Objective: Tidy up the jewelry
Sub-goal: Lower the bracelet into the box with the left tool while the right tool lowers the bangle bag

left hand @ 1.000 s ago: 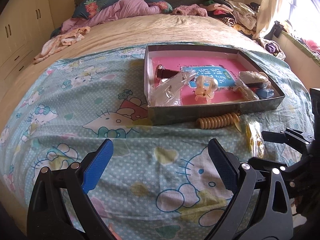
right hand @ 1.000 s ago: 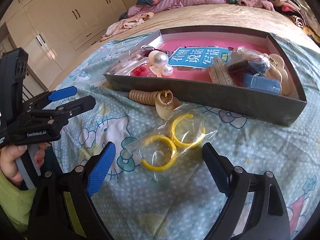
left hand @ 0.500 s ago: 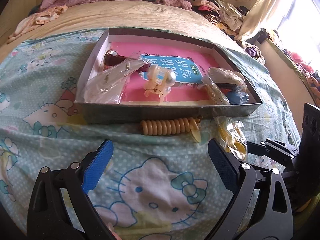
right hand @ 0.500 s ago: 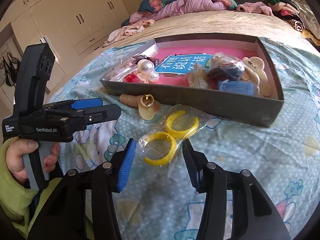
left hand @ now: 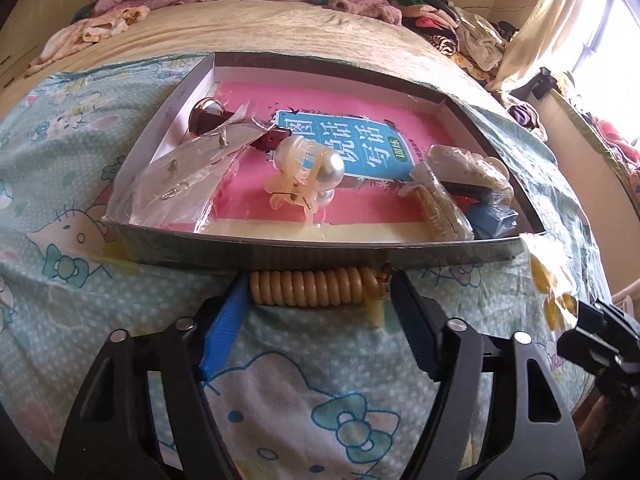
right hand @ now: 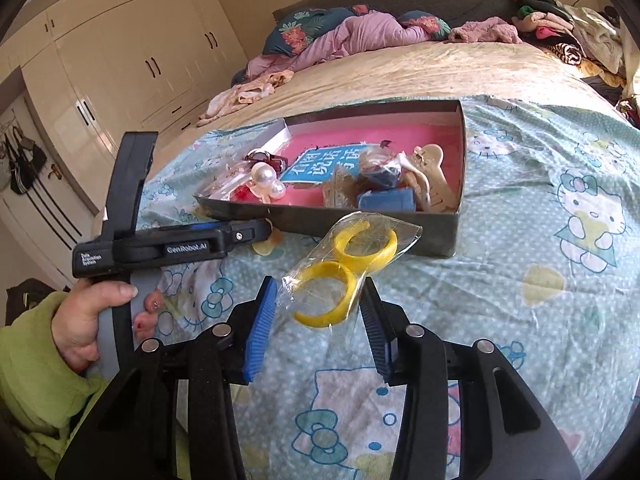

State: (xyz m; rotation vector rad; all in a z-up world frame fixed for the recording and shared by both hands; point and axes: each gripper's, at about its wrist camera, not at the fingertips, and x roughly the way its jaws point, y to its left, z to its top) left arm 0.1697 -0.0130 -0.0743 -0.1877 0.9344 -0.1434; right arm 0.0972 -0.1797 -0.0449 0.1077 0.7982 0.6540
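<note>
A beige spiral coil lies on the cartoon-print sheet against the front wall of the grey box. My left gripper straddles the coil end to end; its jaws are closing, and I see no squeeze on it. A clear bag of yellow rings hangs above the sheet in front of the box. My right gripper grips the bag's lower part and its jaws are still closing. In the right wrist view the left gripper reaches to the box's front wall, held by a hand in a green sleeve.
The box holds a pearl hair claw, clear earring bags, a dark red strap, a blue packet and a pink booklet. Clothes pile up at the bed's far end. Wardrobes stand to the left.
My left gripper moved in to the coil and its jaws narrowed around it. My right gripper closed on the bag of yellow rings and lifted it off the sheet.
</note>
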